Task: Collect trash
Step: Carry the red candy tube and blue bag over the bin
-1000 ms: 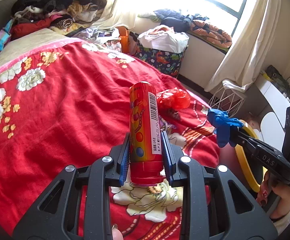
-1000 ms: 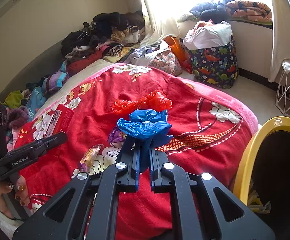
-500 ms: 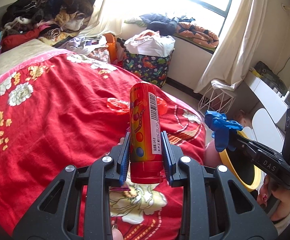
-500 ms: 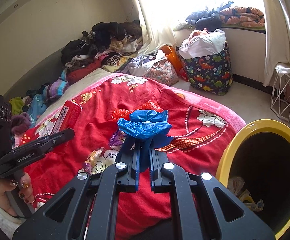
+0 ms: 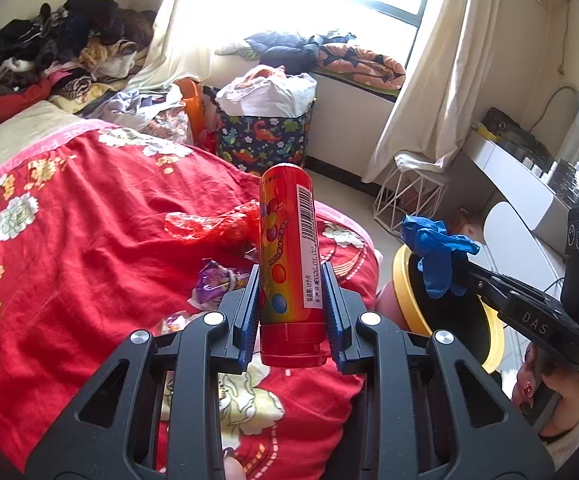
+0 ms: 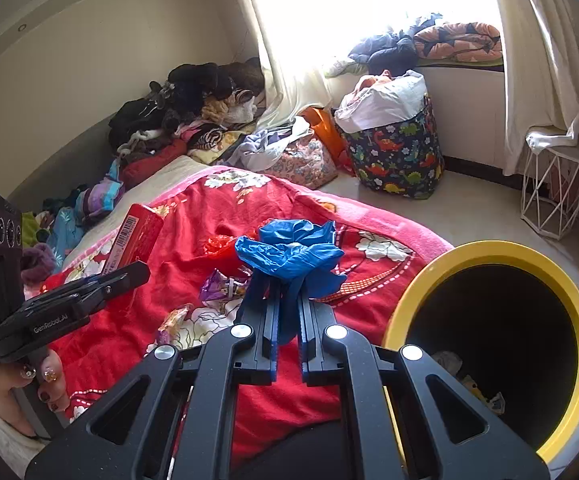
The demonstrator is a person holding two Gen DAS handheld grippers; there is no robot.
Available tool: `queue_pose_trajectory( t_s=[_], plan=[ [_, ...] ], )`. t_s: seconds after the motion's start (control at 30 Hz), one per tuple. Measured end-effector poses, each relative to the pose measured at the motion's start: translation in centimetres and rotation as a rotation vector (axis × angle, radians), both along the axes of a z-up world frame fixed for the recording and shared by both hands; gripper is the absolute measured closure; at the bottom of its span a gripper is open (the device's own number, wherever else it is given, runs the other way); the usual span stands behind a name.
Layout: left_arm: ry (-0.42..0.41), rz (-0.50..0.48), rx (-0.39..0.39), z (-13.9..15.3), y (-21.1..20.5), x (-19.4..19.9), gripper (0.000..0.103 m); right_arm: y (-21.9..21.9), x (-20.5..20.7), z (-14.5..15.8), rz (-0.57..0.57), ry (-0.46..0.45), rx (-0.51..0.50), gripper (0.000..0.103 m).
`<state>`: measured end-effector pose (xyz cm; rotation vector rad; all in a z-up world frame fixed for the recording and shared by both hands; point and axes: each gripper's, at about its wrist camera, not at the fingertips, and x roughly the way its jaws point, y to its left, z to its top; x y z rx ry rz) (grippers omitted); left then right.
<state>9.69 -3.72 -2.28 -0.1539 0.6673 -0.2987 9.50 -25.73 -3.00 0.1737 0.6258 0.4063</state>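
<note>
My left gripper point(image 5: 291, 276) is shut on a red candy tube point(image 5: 289, 256) with a barcode, held upright above the red bed cover; the tube also shows in the right wrist view point(image 6: 135, 238). My right gripper point(image 6: 287, 284) is shut on a crumpled blue plastic glove point(image 6: 291, 250), held near the rim of a yellow-rimmed black bin point(image 6: 497, 252); the glove point(image 5: 435, 246) and the bin point(image 5: 401, 292) also show in the left wrist view. A red plastic bag point(image 5: 205, 226), a purple wrapper point(image 5: 213, 284) and a shiny wrapper point(image 6: 171, 320) lie on the bed.
The bed with the red flowered cover point(image 5: 69, 240) fills the left. A clothes pile point(image 5: 49, 56) lies at its far end. A dinosaur-print hamper point(image 5: 265, 136), a white wire stand point(image 5: 409, 196) and a white desk point(image 5: 529, 188) stand by the window. Some trash lies in the bin point(image 6: 477, 392).
Both grippers have moved right, toward the bed's edge and the yellow bin, each still holding its item. The bin now shows larger in the right wrist view.
</note>
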Motion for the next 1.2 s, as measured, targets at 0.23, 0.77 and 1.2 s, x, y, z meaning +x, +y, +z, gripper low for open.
queue_pose_trajectory(
  t_s=[0.23,0.77,1.2],
  plan=[
    [-0.015,-0.034,0.008,0.4,-1.7,0.1,0.081,-1.8,-0.6,0.2,-0.034,-0.007,0.008,0.096],
    [-0.036,-0.113,0.025,0.9,-5.9,0.0,0.081,-5.5,-1.9,0.2,-0.114,-0.018,0.032,0.096],
    [-0.045,-0.183,0.033,1.1,-9.8,-0.1,0.081,-8.8,-2.7,-0.3,-0.198,-0.009,0.054,0.096]
  ],
)
